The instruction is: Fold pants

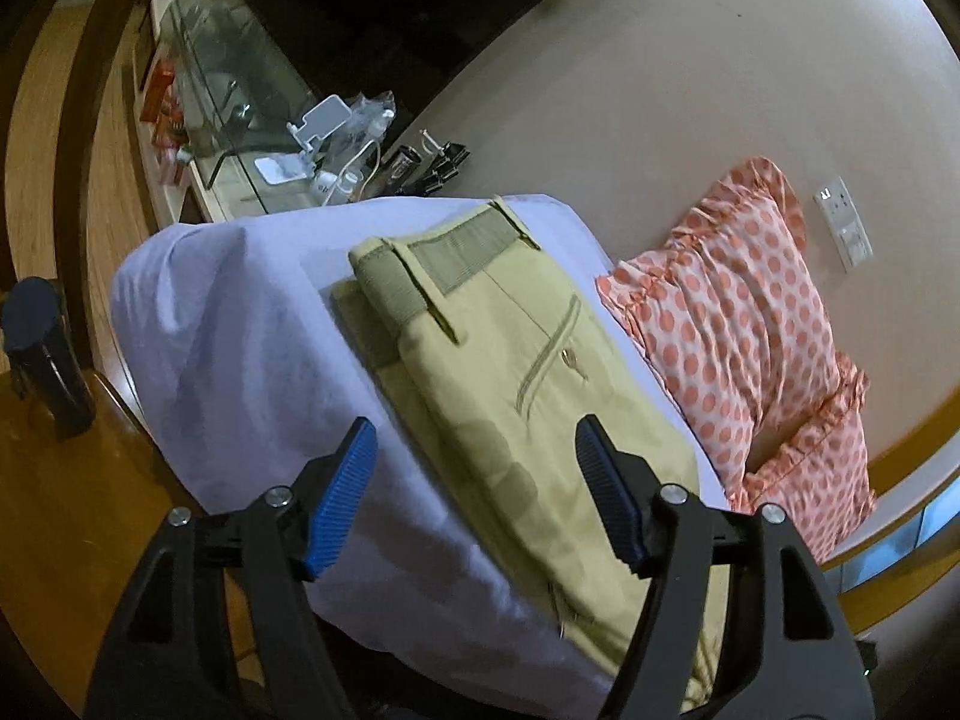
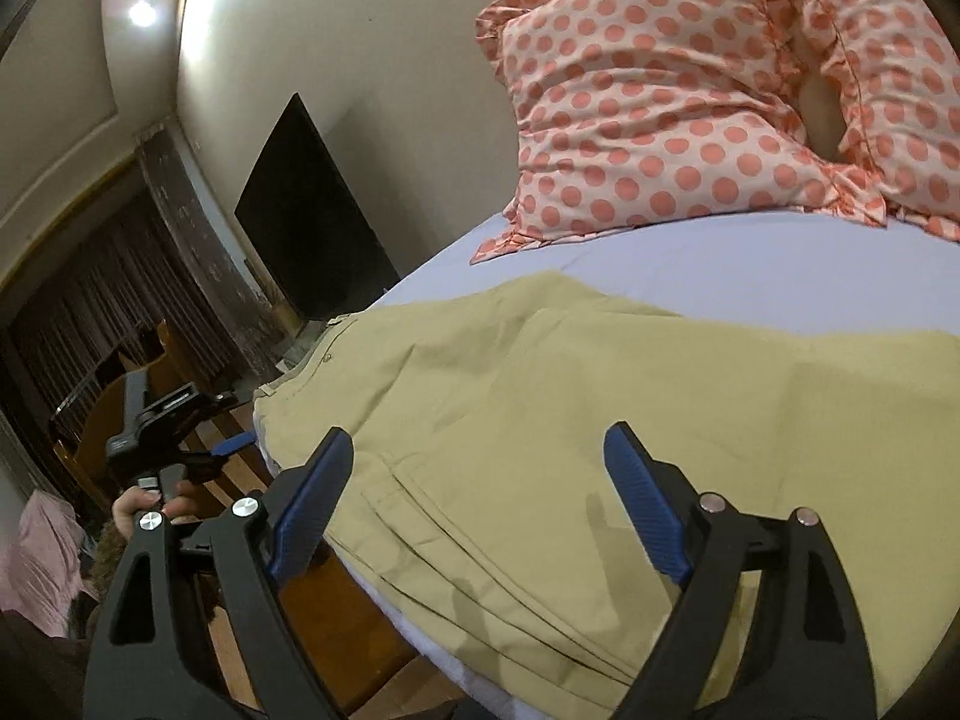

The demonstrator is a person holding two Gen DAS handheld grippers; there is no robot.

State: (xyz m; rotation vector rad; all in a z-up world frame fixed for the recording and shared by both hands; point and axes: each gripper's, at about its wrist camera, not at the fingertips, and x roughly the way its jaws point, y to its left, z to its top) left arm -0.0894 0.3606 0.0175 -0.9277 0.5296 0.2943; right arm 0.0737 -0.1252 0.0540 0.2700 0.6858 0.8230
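- One pair of khaki pants [image 1: 516, 372], folded, lies on the lilac bed sheet [image 1: 240, 324].
- Two dotted pillows [image 2: 648, 114] sit at the far side.
- Left gripper [image 1: 474, 492] and right gripper [image 2: 480, 486]: both spread, holding nothing.
- Beige wall [image 1: 660, 60]; wooden floor [image 1: 66, 510].

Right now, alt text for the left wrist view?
Khaki pants lie folded lengthwise on a lavender bed sheet, waistband at the far end, with the open left tool hovering above them, holding nothing. A polka-dot pillow sits to the right against the wall.
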